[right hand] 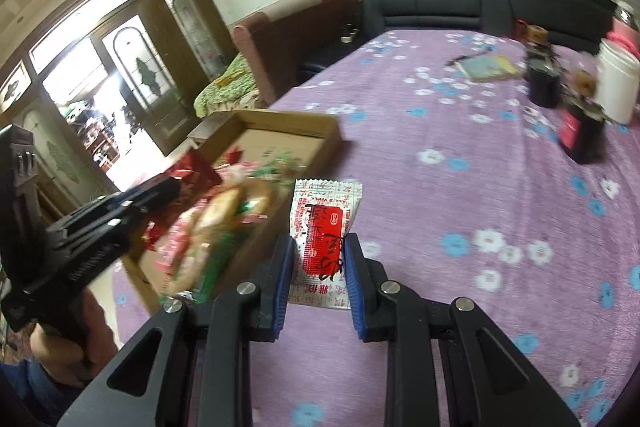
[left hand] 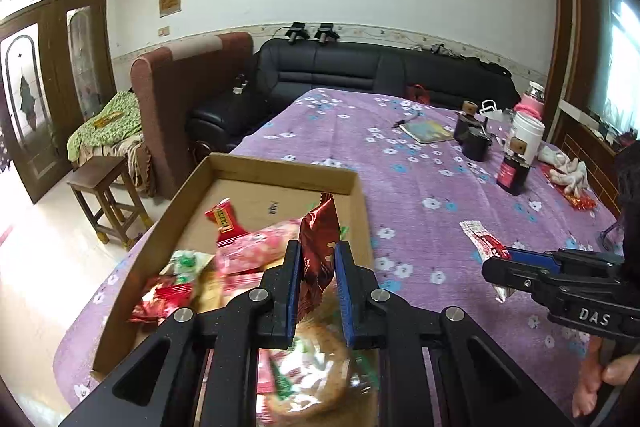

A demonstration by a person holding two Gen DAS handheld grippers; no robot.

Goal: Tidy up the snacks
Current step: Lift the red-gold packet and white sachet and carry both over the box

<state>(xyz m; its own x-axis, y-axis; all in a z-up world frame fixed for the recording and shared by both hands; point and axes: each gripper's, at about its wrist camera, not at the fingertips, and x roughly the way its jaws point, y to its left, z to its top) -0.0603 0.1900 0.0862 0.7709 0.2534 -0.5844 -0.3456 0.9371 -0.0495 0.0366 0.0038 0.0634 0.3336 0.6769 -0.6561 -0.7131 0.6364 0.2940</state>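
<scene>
Snacks: two packets held, one per hand-held gripper; the rest lie loose in the cardboard box (left hand: pixel 280 169).
Left hand-held gripper (left hand: pixel 318 259): jaws narrow, clamped on a dark red packet (left hand: pixel 318 231) that stands upright between the blue pads, above the near right part of the box.
Right hand-held gripper (right hand: pixel 319 259): jaws narrow, pinching a white-and-red sachet (right hand: pixel 326 211) that sticks out ahead of the pads, over the purple floral cloth (right hand: pixel 440 187) of the table.
Box contents: under and left of the left hand-held gripper, red wrappers (left hand: pixel 224 221), a pink packet (left hand: pixel 256 247), a green-and-white one (left hand: pixel 188 263); blurred round biscuits in clear wrap (left hand: pixel 320 371) directly beneath the jaws.
Surroundings: ahead and right of both grippers, well apart, two dark bottles (left hand: pixel 514 173), a white jar (left hand: pixel 528 135), a notebook (left hand: pixel 428 131); black sofa (left hand: pixel 340 71) beyond the table's far edge.
Obstructions: box's right wall lies between the two grippers.
Left view only: white gloves (left hand: pixel 568 171) far right, wooden stool (left hand: pixel 106 197) on the floor left of the box.
Right view only: printed face of the sachet, and the person's hand (right hand: pixel 60 351) gripping the left tool's handle.
</scene>
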